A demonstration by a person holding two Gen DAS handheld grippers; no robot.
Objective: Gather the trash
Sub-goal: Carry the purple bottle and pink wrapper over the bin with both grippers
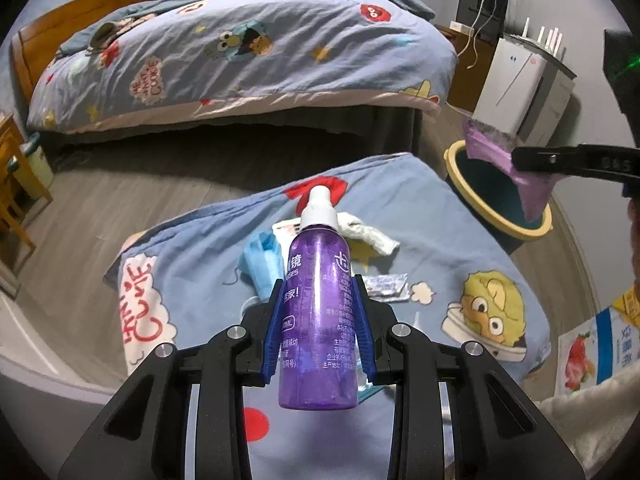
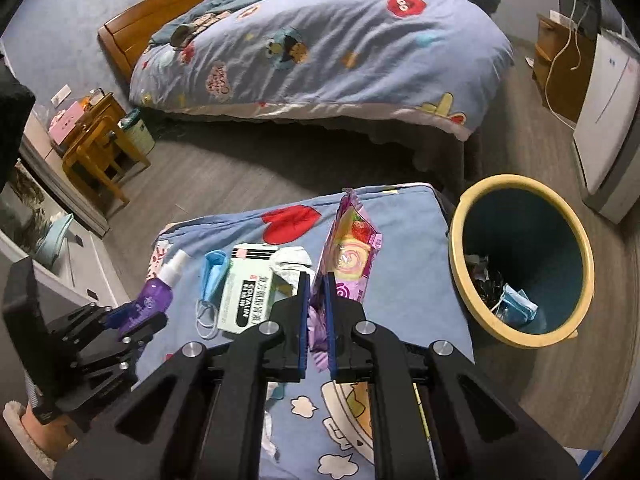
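Note:
My left gripper point(image 1: 320, 292) is shut on a purple spray bottle point(image 1: 320, 312) with a white cap, held above the blue cartoon-print cloth point(image 1: 192, 264). The same bottle point(image 2: 158, 294) and left gripper point(image 2: 132, 316) show at the left of the right wrist view. My right gripper point(image 2: 316, 280) is shut on a pink candy wrapper point(image 2: 350, 256), which stands up between the blue pads. In the left wrist view that wrapper point(image 1: 504, 156) hangs over the bin point(image 1: 500, 200). On the cloth lie a blue face mask point(image 2: 212, 276), a green-white medicine box point(image 2: 248, 292), a crumpled white tissue point(image 2: 290, 262) and a foil blister pack point(image 1: 386, 286).
The teal bin with a yellow rim point(image 2: 520, 260) stands on the floor right of the cloth, holding a blue mask and dark scraps. A bed point(image 2: 320, 52) fills the background. A wooden stool point(image 2: 100, 148) is at left, a white appliance point(image 2: 608, 128) at right.

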